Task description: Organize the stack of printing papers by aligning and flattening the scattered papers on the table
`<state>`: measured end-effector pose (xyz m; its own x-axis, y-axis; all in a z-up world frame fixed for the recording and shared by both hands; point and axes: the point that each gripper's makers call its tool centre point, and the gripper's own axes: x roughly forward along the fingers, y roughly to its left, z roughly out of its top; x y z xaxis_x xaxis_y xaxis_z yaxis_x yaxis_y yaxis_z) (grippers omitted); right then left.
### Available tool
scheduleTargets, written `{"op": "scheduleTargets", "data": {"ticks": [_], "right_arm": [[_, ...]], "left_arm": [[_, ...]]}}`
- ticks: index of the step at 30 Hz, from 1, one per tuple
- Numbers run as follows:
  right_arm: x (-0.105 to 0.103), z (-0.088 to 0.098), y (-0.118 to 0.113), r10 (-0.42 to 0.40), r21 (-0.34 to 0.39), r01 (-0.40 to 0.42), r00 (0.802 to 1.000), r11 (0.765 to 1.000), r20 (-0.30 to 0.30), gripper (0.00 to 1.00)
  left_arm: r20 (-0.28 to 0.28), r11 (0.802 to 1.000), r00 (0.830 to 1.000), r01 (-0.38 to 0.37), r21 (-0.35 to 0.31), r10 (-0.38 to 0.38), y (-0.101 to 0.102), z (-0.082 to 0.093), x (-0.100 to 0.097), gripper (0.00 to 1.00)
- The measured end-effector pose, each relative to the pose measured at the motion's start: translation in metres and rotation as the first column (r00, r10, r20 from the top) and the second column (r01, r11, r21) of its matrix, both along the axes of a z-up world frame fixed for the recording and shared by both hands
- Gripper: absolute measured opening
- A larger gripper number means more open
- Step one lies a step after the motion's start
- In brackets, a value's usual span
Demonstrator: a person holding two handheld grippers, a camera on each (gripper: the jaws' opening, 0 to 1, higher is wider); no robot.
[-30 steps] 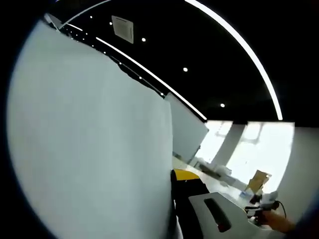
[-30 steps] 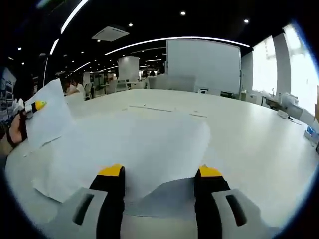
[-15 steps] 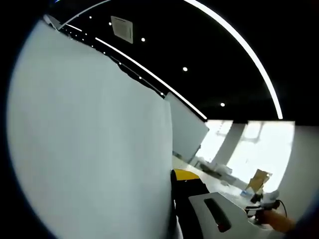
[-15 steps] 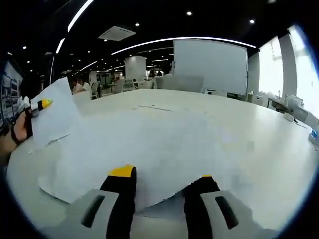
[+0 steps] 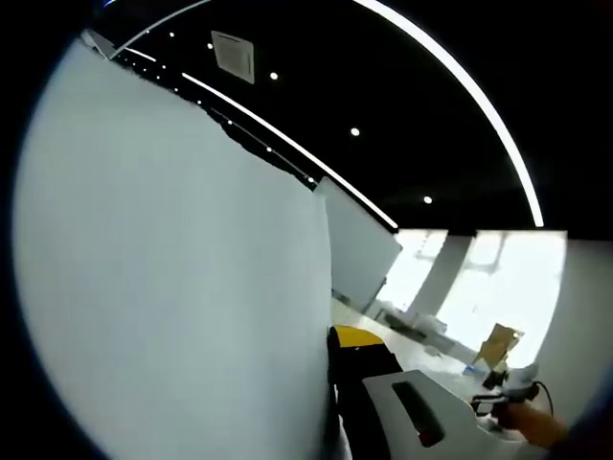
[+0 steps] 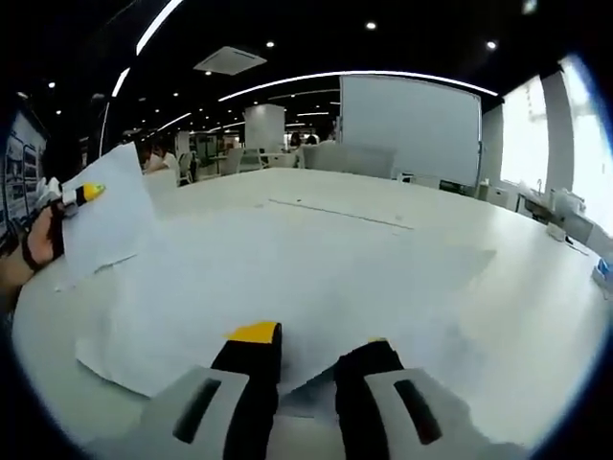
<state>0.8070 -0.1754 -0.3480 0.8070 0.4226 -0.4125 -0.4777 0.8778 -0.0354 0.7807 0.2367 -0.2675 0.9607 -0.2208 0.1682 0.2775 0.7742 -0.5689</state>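
Two jaws of the right gripper (image 6: 306, 359) stand close together over the near edge of the spread papers (image 6: 287, 287); a sheet corner passes between them, so the gripper is judged to be clenched on that edge, though the exact contact is hidden. One second ago these jaws stood wide apart astride the same edge; half a second ago they were partly closed; the gap is now narrow. Judgement: the right gripper has just taken its hold on the paper edge, so the loose sheets can next be drawn or squared against each other.

The papers lie overlapped and skewed on the white table (image 6: 517, 287); their edges are not aligned; flattening is not yet done.

In the right gripper view the left gripper (image 6: 79, 196) is held up at the far left by a hand (image 6: 29, 254), its yellow tip pinching a single raised sheet (image 6: 105, 216) clear of the table. In the left gripper view that sheet (image 5: 172, 268) stands just in front of the camera and covers one jaw; the other jaw (image 5: 359, 359) lies against the sheet's edge; this view matches both earlier pictures, so the left hold is unchanged.

No brand, label or legible writing is visible on the papers, the grippers or the table.
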Motion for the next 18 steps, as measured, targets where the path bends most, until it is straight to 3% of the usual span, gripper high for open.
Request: {"op": "scheduleTargets", "data": {"ticks": [2,4,15,18], "right_arm": [[0.003,0.0,-0.007,-0.009,-0.054,0.01,1.0,0.999,0.02,0.09],[0.004,0.001,-0.008,-0.013,-0.06,0.014,1.0,0.998,0.021,0.05],[0.01,0.016,-0.015,-0.043,-0.016,0.044,0.997,0.999,0.061,0.0],[0.011,0.025,-0.016,-0.044,-0.008,0.046,0.994,0.999,0.101,0.0]], "left_arm": [[0.0,1.0,1.0,0.002,-0.001,-0.002,0.0,0.0,0.0,0.07],[-0.001,1.0,1.0,0.002,0.0,-0.002,0.0,0.0,0.0,0.07],[-0.001,1.0,1.0,0.003,0.0,-0.003,0.0,0.0,0.0,0.07],[-0.001,1.0,1.0,0.003,0.001,-0.003,-0.001,0.0,0.0,0.07]]}}
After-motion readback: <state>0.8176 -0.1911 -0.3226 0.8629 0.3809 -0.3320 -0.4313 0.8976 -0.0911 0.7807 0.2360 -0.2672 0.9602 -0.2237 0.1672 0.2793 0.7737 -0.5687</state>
